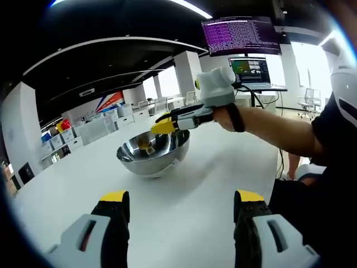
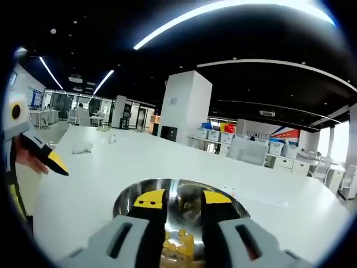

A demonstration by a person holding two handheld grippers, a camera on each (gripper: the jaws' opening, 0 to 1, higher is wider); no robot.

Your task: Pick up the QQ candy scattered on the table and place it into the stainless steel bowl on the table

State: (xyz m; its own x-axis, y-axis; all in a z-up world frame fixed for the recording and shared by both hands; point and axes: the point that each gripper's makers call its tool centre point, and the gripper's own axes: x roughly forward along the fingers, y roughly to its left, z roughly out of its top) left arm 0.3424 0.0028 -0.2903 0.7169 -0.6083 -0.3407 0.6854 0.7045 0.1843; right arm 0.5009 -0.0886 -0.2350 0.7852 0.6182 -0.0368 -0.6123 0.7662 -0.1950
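Note:
The stainless steel bowl (image 1: 153, 152) stands on the white table (image 1: 212, 184) ahead of my left gripper (image 1: 181, 204), which is open and has nothing between its jaws. My right gripper (image 1: 163, 125), held by a person's hand, reaches in from the right and hovers over the bowl's rim. In the right gripper view that gripper (image 2: 183, 200) looks down into the bowl (image 2: 125, 204), jaws a little apart and holding nothing. Several yellow QQ candies (image 2: 179, 243) lie in the bowl's bottom. The left gripper (image 2: 54, 163) shows at the left edge.
A person's arm (image 1: 273, 131) stretches across the right side. Monitors (image 1: 241, 34) stand at the table's far end. Two small pale objects (image 2: 82, 147) lie on the far table. A white pillar (image 2: 187, 106) and shelves with bins (image 2: 223, 134) stand beyond.

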